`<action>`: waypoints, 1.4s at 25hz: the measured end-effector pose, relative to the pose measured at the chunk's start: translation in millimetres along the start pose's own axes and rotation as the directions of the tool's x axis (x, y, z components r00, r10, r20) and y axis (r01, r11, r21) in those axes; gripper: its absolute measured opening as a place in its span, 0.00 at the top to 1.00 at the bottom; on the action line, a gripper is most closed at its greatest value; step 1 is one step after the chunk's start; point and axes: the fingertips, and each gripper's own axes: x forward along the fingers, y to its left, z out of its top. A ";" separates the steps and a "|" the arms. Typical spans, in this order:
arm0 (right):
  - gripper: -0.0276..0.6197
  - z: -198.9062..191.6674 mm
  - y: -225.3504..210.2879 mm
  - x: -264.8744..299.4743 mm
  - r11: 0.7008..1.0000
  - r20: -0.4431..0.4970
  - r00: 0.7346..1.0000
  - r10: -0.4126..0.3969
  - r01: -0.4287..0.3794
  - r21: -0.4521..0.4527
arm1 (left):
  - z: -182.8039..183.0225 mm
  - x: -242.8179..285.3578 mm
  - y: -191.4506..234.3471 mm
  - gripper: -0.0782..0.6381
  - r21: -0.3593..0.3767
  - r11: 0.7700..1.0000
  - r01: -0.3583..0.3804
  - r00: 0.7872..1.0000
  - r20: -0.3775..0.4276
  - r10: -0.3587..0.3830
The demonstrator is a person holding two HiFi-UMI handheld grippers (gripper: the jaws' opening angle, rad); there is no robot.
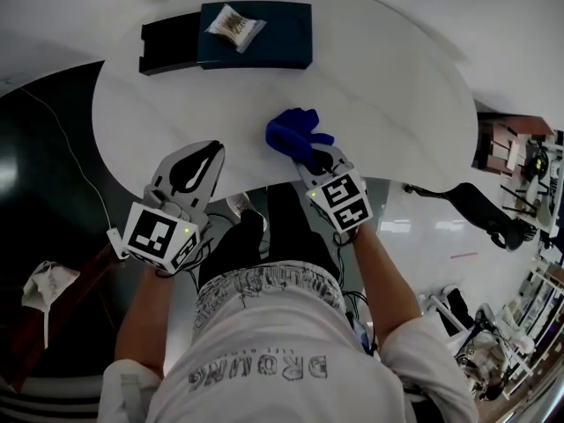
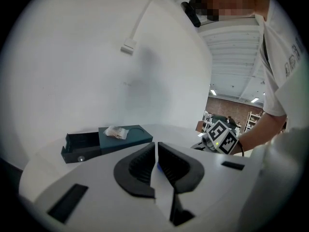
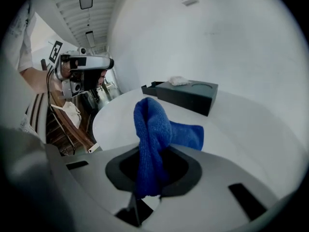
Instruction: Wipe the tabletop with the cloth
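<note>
A white oval tabletop (image 1: 379, 86) stands against a plain white wall, with dark glossy floor at its 9 o'clock side and pale floor at 4 o'clock. At 11 o'clock on the table a dark teal box (image 1: 273, 42) bears a small clear packet (image 1: 233, 26), and an open black tray (image 1: 167, 42) touches the box's 9 o'clock end. A white cable (image 2: 140, 25) hangs on the wall above. In the left gripper view a brick wall, shelving and ceiling lights show far off at 3 o'clock. A pale bundle (image 1: 48, 285) lies on the dark floor at 8 o'clock.

The blue cloth (image 1: 295, 132) sits on the table near its 6 o'clock edge, bunched up. The right gripper (image 1: 322, 161) has its jaws clamped on the cloth's near end. In the right gripper view the cloth rises in a fold from between the jaws, and a loose corner drapes toward 2 o'clock onto the white surface.

The left gripper (image 1: 196, 170) is at the table's near edge, at about 8 o'clock from the cloth and apart from it. Its jaws are drawn together with only a thin slit between them and hold nothing.
</note>
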 end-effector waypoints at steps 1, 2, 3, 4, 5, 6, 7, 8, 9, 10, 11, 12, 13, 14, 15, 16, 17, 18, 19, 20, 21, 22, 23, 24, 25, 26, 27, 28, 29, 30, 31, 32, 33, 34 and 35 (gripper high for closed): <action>0.86 6.6 -1.6 -2.9 1.000 0.013 1.000 -0.006 0.006 -0.001 | 3.7 -2.0 0.3 0.84 0.006 1.000 -0.002 1.000 0.009 0.002; 0.86 12.7 -3.1 -5.7 1.000 0.023 1.000 -0.012 0.012 -0.004 | 7.9 -4.1 0.8 0.84 0.012 1.000 -0.005 1.000 0.018 0.004; 0.86 19.1 -4.6 -8.5 1.000 0.034 0.999 -0.017 0.017 -0.007 | 12.2 -6.4 1.3 0.84 0.017 1.000 -0.008 1.000 0.026 0.008; 0.86 25.7 -5.9 -11.3 1.000 0.045 0.999 -0.020 0.021 -0.011 | 16.5 -9.1 1.9 0.84 0.021 1.000 -0.014 0.999 0.034 0.014; 0.86 32.2 -6.7 -14.0 1.000 0.056 0.998 -0.022 0.023 -0.015 | 20.8 -12.1 2.7 0.84 0.022 1.000 -0.022 0.999 0.039 0.021; 0.86 38.6 -7.1 -16.6 1.000 0.067 0.998 -0.023 0.025 -0.019 | 25.1 -15.2 3.5 0.84 0.024 0.999 -0.032 0.999 0.044 0.031; 0.86 45.2 -7.3 -19.1 0.999 0.078 0.997 -0.024 0.026 -0.023 | 29.4 -18.5 4.5 0.84 0.027 0.999 -0.042 0.998 0.048 0.040; 0.86 52.0 -7.4 -21.5 0.999 0.090 0.996 -0.024 0.027 -0.027 | 33.7 -21.8 5.5 0.84 0.032 0.998 -0.051 0.997 0.055 0.049; 0.86 58.9 -7.3 -23.9 0.999 0.102 0.994 -0.026 0.029 -0.032 | 37.7 -25.3 6.7 0.84 0.038 0.998 -0.059 0.996 0.065 0.056; 0.86 65.8 -7.0 -26.4 0.999 0.115 0.993 -0.028 0.033 -0.039 | 41.5 -29.2 7.9 0.84 0.044 0.997 -0.067 0.995 0.076 0.064; 0.86 73.0 -6.1 -29.0 0.998 0.129 0.991 -0.030 0.036 -0.047 | 45.4 -33.2 9.2 0.84 0.048 0.996 -0.077 0.994 0.087 0.073; 0.86 80.5 -4.4 -31.3 0.998 0.143 0.989 -0.029 0.037 -0.054 | 49.6 -37.2 10.8 0.84 0.050 0.995 -0.088 0.992 0.096 0.083; 0.86 88.3 -2.4 -33.3 0.997 0.156 0.987 -0.026 0.036 -0.061 | 54.1 -40.9 12.6 0.84 0.052 0.994 -0.098 0.990 0.106 0.092; 0.86 96.3 -1.0 -35.0 0.997 0.169 0.985 -0.024 0.036 -0.068 | 58.7 -44.1 14.6 0.84 0.056 0.993 -0.106 0.988 0.117 0.099; 0.86 104.1 -0.5 -36.6 0.996 0.181 0.983 -0.024 0.039 -0.077 | 63.6 -46.9 16.4 0.84 0.062 0.992 -0.113 0.986 0.128 0.104; 0.86 111.8 -0.1 -38.3 0.995 0.192 0.981 -0.024 0.041 -0.086 | 68.8 -49.3 17.9 0.84 0.066 0.991 -0.119 0.985 0.136 0.109; 0.86 119.6 0.3 -40.1 0.995 0.203 0.979 -0.023 0.043 -0.094 | 74.4 -51.8 19.3 0.84 0.070 0.989 -0.127 0.983 0.142 0.116; 0.86 127.5 1.0 -42.2 0.994 0.213 0.977 -0.022 0.045 -0.102 | 80.1 -54.3 20.6 0.84 0.072 0.988 -0.135 0.981 0.147 0.124; 0.86 135.5 1.5 -44.4 0.993 0.224 0.974 -0.021 0.046 -0.109 | 85.5 -57.0 21.9 0.84 0.074 0.987 -0.143 0.979 0.155 0.130; 0.86 143.6 1.9 -46.8 0.992 0.236 0.972 -0.020 0.049 -0.116 | 90.8 -59.7 23.3 0.84 0.078 0.985 -0.151 0.977 0.164 0.136; 0.86 151.6 1.9 -49.1 0.991 0.248 0.969 -0.020 0.052 -0.123 | 96.3 -62.6 24.8 0.84 0.084 0.984 -0.159 0.974 0.174 0.143; 0.86 159.5 1.9 -51.3 0.990 0.261 0.965 -0.019 0.055 -0.129 | 101.8 -65.6 26.5 0.84 0.089 0.982 -0.168 0.972 0.182 0.150; 0.86 167.1 2.0 -53.6 0.989 0.273 0.962 -0.018 0.057 -0.135 | 106.9 -68.6 28.3 0.84 0.095 0.980 -0.177 0.969 0.192 0.156; 0.86 174.3 2.4 -55.9 0.988 0.285 0.958 -0.017 0.059 -0.140 | 111.5 -71.8 30.2 0.84 0.099 0.978 -0.186 0.966 0.201 0.163; 0.86 181.2 3.1 -58.3 0.988 0.296 0.955 -0.015 0.060 -0.145 | 116.1 -75.2 32.2 0.84 0.102 0.975 -0.195 0.963 0.209 0.171; 0.86 188.1 4.1 -60.7 0.987 0.306 0.952 -0.013 0.061 -0.150 | 120.6 -78.6 34.1 0.84 0.105 0.973 -0.205 0.960 0.216 0.179; 0.86 194.7 5.3 -63.1 0.986 0.317 0.948 -0.010 0.062 -0.155 | 125.0 -82.0 36.0 0.84 0.109 0.971 -0.214 0.956 0.225 0.186; 0.86 201.1 6.6 -65.6 0.985 0.326 0.945 -0.008 0.063 -0.160 | 129.4 -85.1 37.5 0.84 0.114 0.968 -0.222 0.953 0.235 0.191; 0.86 207.2 8.1 -68.1 0.984 0.335 0.942 -0.005 0.064 -0.165 | 133.6 -88.1 38.7 0.84 0.119 0.966 -0.228 0.950 0.244 0.194; 0.86 213.1 9.7 -70.2 0.983 0.342 0.940 -0.001 0.063 -0.170 | 137.6 -90.7 39.9 0.84 0.123 0.964 -0.234 0.947 0.252 0.197; 0.86 219.0 11.1 -71.9 0.983 0.350 0.937 0.003 0.062 -0.175 | 141.2 -92.8 41.3 0.84 0.124 0.963 -0.240 0.944 0.259 0.202; 0.86 225.1 12.2 -73.1 0.982 0.358 0.934 0.008 0.061 -0.181 | 144.7 -94.2 43.0 0.84 0.123 0.961 -0.247 0.942 0.264 0.209; 0.86 231.2 12.9 -74.1 0.981 0.366 0.931 0.013 0.060 -0.186 | 148.0 -95.2 44.9 0.84 0.121 0.960 -0.253 0.939 0.268 0.214; 0.86 237.2 13.6 -75.0 0.980 0.375 0.927 0.018 0.058 -0.190 | 151.3 -96.1 46.5 0.84 0.119 0.959 -0.259 0.937 0.273 0.219; 0.86 243.2 14.5 -76.4 0.979 0.383 0.923 0.023 0.057 -0.194 | 154.7 -97.4 47.7 0.84 0.118 0.957 -0.264 0.934 0.278 0.223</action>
